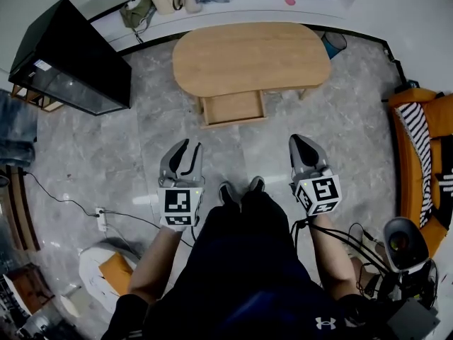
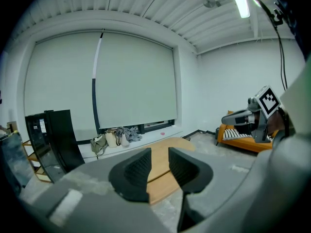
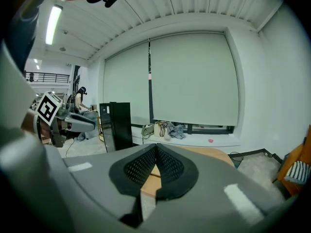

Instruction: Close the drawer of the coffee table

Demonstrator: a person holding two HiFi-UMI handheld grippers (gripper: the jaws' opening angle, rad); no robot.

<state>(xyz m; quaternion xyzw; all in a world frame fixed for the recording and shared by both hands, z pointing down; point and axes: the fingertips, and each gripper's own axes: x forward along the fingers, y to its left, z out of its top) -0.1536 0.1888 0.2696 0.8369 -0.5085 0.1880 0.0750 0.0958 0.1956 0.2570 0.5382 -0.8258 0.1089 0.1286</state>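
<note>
The left gripper (image 1: 185, 147) has its fingers a moderate way apart with nothing between them (in the left gripper view only the wood of the table shows far off through the gap), while the right gripper (image 1: 303, 142) has its pads pressed together on nothing. Both hang in front of the person's knees, side by side, aimed across bare stone floor at the drawer (image 1: 233, 108). It stands pulled out toward the person from the near long side of the oval coffee table (image 1: 251, 52), well apart from either gripper. The main risk, as I judge it, is an off-centre push: one gripper landing near a corner of the drawer front would likely skew the drawer in its runners and jam it partway. The parted left fingers could also straddle or snag the front's upper edge instead of pressing flat, so the closed right pair looks the safer pusher. The table appears light and the floor smooth, so a hard shove may slide the whole table away rather than seat the drawer. A high approach would strike the tabletop rim instead.
</note>
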